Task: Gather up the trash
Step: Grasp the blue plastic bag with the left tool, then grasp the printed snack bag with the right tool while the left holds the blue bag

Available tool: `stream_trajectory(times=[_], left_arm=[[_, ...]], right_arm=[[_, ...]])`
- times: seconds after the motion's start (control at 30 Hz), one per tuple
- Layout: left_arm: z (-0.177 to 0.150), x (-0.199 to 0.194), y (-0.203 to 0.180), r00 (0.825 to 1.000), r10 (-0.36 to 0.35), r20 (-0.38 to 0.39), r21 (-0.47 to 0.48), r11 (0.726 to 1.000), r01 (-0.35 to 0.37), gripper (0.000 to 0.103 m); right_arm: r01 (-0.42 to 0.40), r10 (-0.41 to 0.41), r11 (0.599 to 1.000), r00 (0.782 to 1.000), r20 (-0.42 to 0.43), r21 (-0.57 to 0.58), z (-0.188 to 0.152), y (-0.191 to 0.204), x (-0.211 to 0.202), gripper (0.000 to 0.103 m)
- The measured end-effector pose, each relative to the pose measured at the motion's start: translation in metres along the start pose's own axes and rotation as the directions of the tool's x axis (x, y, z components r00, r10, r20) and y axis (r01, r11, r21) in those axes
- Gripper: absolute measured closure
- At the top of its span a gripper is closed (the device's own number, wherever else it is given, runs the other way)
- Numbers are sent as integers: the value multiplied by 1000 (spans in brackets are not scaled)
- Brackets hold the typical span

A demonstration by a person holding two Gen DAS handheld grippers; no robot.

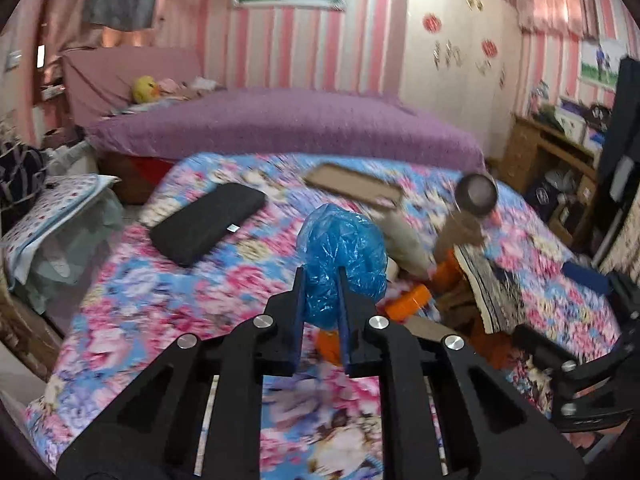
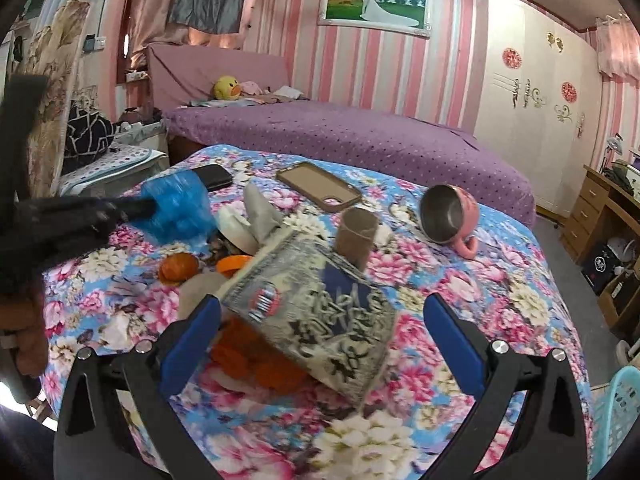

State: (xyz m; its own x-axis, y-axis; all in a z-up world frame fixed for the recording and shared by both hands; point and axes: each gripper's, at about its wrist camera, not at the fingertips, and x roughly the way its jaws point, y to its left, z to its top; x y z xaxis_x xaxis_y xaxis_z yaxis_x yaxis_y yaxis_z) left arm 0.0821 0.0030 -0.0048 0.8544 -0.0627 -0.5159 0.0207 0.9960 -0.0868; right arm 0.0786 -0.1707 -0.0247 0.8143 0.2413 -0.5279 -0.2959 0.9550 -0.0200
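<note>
Left wrist: left gripper jaws clamped on blue plastic bag; right gripper jaws wide, empty.

Pretty loud bedroom: pink-and-white striped wallpaper, a framed wedding photo up top, a purple-covered bed, white wardrobe, and a wooden desk on the right.

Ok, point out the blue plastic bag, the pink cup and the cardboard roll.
blue plastic bag [image 1: 342, 248], left wrist view, crumpled middle.
pink cup [image 2: 468, 210], right wrist view, pink outer wall.
cardboard roll [image 2: 358, 236], right wrist view, side wall.
</note>
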Motion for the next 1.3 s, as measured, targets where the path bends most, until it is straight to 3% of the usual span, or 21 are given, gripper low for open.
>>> stream_trajectory(times=[0.23,0.27,0.3,0.33,0.4,0.5,0.67,0.87,1.3], left_arm=[[-3,-18,17,999,28,24,-23,999,-27,91],[-3,-21,17,999,25,27,-23,999,-24,90],[-2,-22,18,999,21,30,-22,1000,-20,90],[-2,-24,18,999,14,35,-21,1000,-14,90],[-2,-27,17,999,4,42,-17,1000,-3,90],[-2,-29,14,999,-2,46,-8,1000,2,90],[-1,-31,10,999,-5,54,-4,1000,5,90],[0,-35,0,997,16,73,11,1000,-17,90],[2,-43,-30,994,6,106,53,999,-12,91]], right_arm=[[52,-54,997,997,-54,-49,-2,18,23,8],[46,-47,999,998,-51,-29,-2,16,22,23],[37,-38,999,998,-53,-12,-1,13,21,43],[26,-25,999,998,-52,19,-1,8,20,52],[-2,5,998,999,-43,65,0,-2,16,79],[-7,8,996,1000,-8,86,3,-10,7,93],[12,-21,994,996,85,108,11,-23,-22,101],[18,-43,990,984,175,140,17,-42,-55,102],[60,-123,966,962,243,252,15,-91,-97,102]])
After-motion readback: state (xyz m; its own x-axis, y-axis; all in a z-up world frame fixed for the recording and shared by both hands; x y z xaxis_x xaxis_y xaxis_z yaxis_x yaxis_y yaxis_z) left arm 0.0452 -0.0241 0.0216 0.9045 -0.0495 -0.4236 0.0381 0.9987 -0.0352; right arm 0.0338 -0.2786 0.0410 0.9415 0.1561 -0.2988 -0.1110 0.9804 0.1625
